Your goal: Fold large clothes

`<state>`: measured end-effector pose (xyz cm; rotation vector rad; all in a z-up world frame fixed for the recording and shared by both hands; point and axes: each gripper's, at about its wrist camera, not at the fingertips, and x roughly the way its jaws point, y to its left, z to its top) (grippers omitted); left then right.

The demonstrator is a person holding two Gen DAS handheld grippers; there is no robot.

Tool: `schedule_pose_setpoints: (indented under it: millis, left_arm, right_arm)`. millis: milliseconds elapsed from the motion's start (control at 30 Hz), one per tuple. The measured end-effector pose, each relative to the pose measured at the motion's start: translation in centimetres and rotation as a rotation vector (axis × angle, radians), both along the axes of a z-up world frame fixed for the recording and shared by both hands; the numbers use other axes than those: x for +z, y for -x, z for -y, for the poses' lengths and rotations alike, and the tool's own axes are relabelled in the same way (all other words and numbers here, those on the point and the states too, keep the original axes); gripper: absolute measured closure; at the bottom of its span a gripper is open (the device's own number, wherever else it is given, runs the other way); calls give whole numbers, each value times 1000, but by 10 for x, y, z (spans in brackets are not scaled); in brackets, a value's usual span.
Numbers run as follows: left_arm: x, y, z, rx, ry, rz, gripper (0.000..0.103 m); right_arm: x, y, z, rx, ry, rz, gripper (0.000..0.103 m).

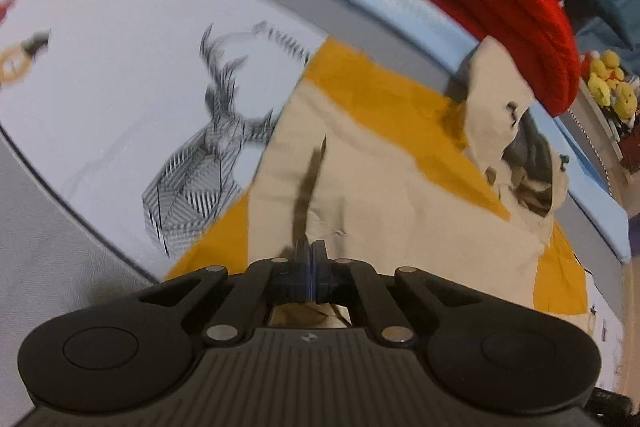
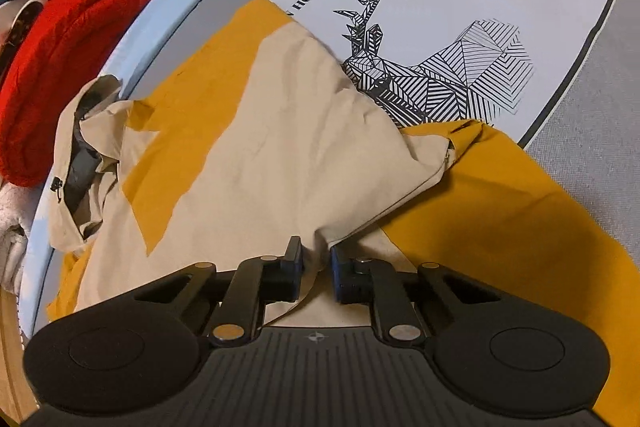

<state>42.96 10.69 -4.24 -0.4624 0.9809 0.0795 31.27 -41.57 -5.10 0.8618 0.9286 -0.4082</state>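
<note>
A home: plush toys (image 1: 610, 83) (yellow ones), printed bedsheet (image 2: 440, 11).

Both grippers (image 1: 310, 255) (image 2: 316, 259) are matte black, ribbed-bodied, with silver pivot pins (blue-edged pads).

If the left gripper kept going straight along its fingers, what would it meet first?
Probably the beige garment lying right ahead of the shut left gripper, spread over the mustard cloth; depth is unclear.

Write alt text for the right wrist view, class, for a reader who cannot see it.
The right gripper has a bunched fold of a beige and mustard-yellow garment between its narrowly parted fingers. The garment lies rumpled on a white mat printed with a striped geometric deer. A red knitted item lies at the far left.
</note>
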Motion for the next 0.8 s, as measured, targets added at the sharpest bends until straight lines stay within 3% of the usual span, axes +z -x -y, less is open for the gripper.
schedule_pose_setpoints:
  millis: [100, 200, 267, 367, 433, 500, 600, 667, 733, 800]
  left_arm:
    - [25, 6, 4, 22, -110, 111, 103]
    - [23, 4, 3, 44, -135, 66, 100]
    - [18, 4, 5, 67, -197, 18, 100]
    - [31, 7, 11, 53, -264, 100, 96]
    - [39, 9, 17, 6, -237, 163, 95]
    - [34, 7, 23, -52, -174, 158, 91]
    - [13, 1, 25, -81, -104, 61, 91]
    - [-5, -3, 25, -72, -85, -36, 85]
    - [-17, -4, 19, -41, -58, -89, 85]
    - [-12, -4, 16, -33, -49, -76, 85]
  right_arm:
    - [6, -4, -5, 43, -7, 27, 81]
    - [13, -8, -14, 125, -15, 36, 64]
    - [18, -8, -21, 159, 30, 8, 64]
    - [25, -7, -27, 196, 56, -8, 64]
    - [35, -6, -32, 224, 77, 8, 64]
    - [46, -5, -36, 264, 110, 36, 64]
    - [64, -4, -36, 283, 160, 158, 64]
    - [67, -6, -32, 284, 237, 221, 63]
    - [52, -14, -22, 254, 270, 167, 60]
    - [28, -17, -6, 205, 201, 55, 60]
